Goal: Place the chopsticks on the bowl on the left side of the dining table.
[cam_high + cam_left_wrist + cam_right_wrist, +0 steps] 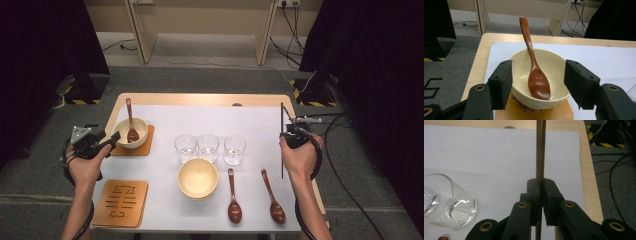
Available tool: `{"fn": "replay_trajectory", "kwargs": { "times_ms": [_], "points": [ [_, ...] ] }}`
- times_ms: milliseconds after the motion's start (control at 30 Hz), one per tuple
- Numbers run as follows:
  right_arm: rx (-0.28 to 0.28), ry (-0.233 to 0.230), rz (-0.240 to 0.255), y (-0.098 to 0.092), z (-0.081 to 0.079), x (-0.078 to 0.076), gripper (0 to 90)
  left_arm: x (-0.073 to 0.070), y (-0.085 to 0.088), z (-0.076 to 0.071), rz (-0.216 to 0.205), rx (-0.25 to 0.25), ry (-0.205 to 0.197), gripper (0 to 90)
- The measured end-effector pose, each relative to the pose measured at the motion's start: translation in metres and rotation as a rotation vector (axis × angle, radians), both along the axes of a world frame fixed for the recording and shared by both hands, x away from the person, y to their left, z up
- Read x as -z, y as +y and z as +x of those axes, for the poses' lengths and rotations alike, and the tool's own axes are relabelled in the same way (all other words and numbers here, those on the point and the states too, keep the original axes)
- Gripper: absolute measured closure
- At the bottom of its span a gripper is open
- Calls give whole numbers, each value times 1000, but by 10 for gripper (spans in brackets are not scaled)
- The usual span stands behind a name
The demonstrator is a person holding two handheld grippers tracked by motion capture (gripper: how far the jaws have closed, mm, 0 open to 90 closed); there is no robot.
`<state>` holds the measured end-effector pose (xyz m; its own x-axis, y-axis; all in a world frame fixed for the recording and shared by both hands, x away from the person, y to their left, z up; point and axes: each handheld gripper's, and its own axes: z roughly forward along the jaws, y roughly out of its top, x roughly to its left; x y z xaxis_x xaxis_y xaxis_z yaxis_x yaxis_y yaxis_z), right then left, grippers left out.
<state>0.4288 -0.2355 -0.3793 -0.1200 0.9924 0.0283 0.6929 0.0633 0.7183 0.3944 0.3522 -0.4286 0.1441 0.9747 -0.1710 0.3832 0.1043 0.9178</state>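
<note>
**One place laid, two spoons and a bowl waiting**

Far left of the table, the first setting looks finished: a cream bowl sits on its wooden coaster, and a brown spoon rests in it, head down in the well, handle leaning up over the far rim. The left gripper hovers just beside that bowl with its jaws spread; in the left gripper view the pads stand either side of the bowl without touching it, so nothing is held there. It reads as a release, job done on that spot.

Over on the right edge, the right gripper is clenched tight on a thin wooden stick, held upright above the table. The right gripper view shows the stick pinched between the closed pads and running straight up. What it is for I can't tell yet.

Still to do, by my reading: the near-left coaster is bare. A second bowl waits mid-table in front of three glasses, and two more spoons lie flat to its right. Roughly a third along, I'd say.
</note>
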Motion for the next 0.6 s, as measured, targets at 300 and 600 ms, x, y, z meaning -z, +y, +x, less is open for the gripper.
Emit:
{"fn": "replay_trajectory", "kwargs": {
  "times_ms": [300, 600],
  "points": [
    [-3, -87, 8, 3, 3, -4, 846, -1, 0, -4, 4, -5, -10, 395],
    [-16, -153, 16, 7, 7, -8, 846, -1, 1, -8, 5, -8, -12, 395]
  ]
}}
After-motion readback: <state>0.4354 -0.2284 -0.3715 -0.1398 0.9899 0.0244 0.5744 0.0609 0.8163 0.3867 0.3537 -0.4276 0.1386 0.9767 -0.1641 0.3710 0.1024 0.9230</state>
